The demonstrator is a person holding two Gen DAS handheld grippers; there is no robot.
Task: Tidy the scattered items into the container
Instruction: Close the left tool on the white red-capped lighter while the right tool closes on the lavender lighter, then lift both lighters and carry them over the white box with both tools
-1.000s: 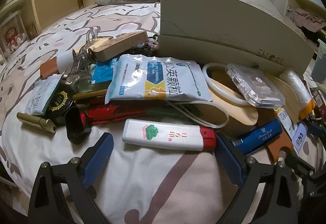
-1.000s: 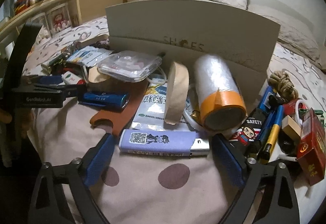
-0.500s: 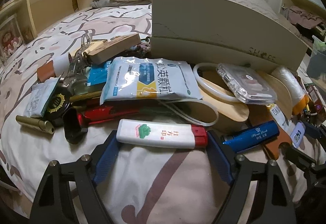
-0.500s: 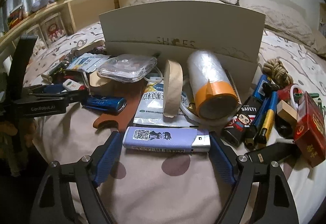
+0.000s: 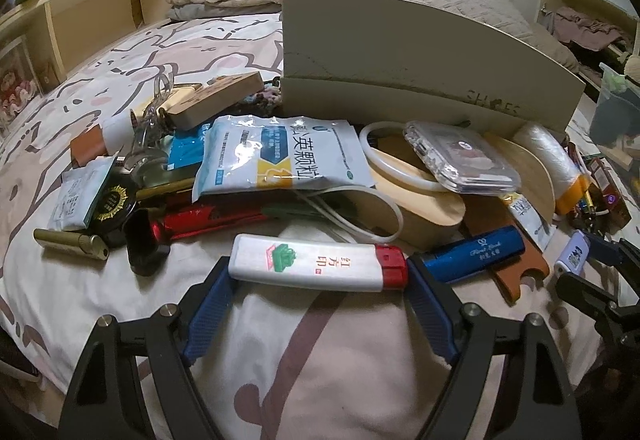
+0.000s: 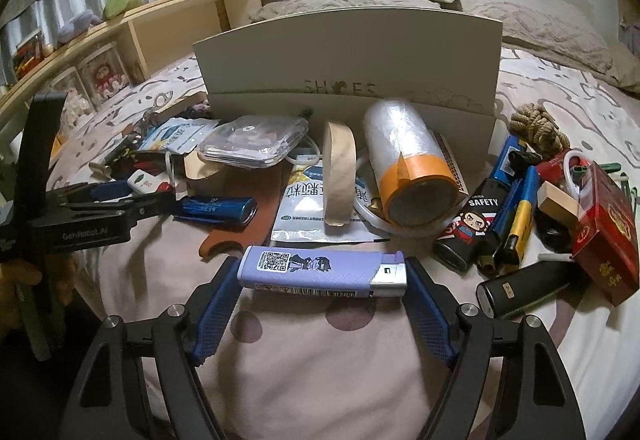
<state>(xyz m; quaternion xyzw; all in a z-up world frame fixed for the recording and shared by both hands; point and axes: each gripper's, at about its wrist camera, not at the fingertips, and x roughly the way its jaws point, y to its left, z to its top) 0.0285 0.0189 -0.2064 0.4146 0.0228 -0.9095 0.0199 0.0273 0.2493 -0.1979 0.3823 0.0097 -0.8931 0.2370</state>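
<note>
Beige box [image 6: 348,52] marked "SHOES"

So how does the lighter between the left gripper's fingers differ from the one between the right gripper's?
The left gripper holds a white lighter with a red cap, a green emblem and red characters. The right gripper holds a purple lighter with a silver metal cap, a QR code and a cartoon figure. A barcode strip shows on the purple one and none on the white. Both lie crosswise on the bedspread, cap to the right, clamped end to end.
</note>
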